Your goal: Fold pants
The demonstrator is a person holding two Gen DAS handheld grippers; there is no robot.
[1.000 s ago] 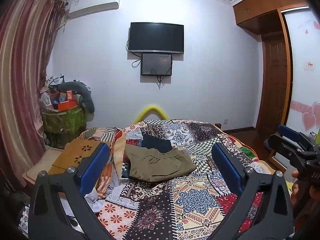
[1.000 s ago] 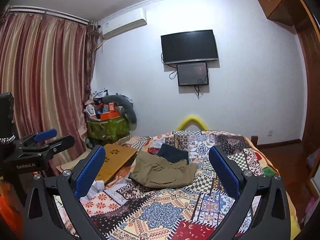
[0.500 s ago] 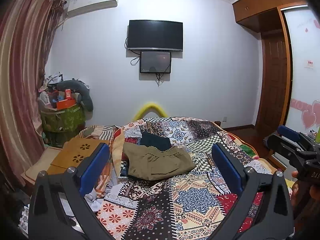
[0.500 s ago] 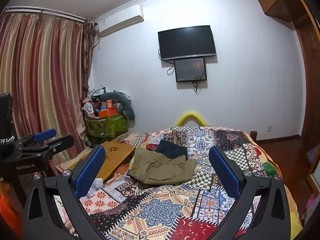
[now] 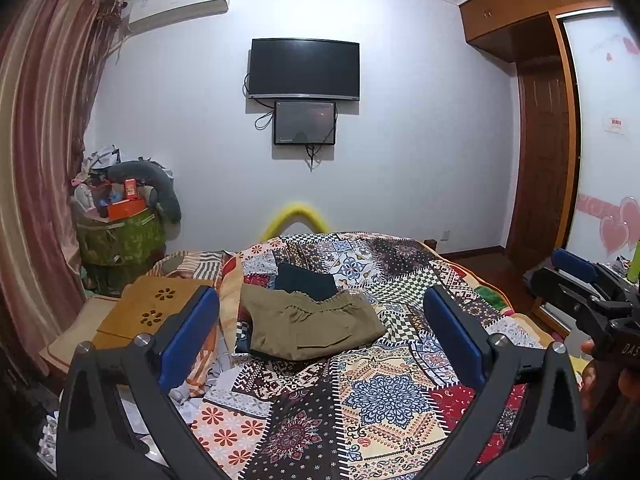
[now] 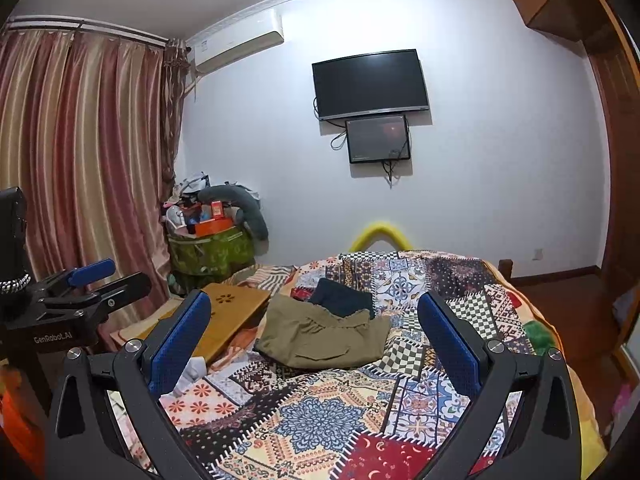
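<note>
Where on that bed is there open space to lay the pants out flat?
The near quilt, between the khaki pants and both open grippers, is bare. It's crowded farther back: dark folded clothing touches the pants, with a wooden board and clutter alongside.

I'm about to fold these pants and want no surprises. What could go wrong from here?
The olive pants overlap a dark garment, so a low pinch may lift both. They lie bunched near the quilt edge beside a wooden lap desk; spreading them could push fabric off that side. Both the left gripper and right gripper are open and well short, so a long reach is likely.
</note>
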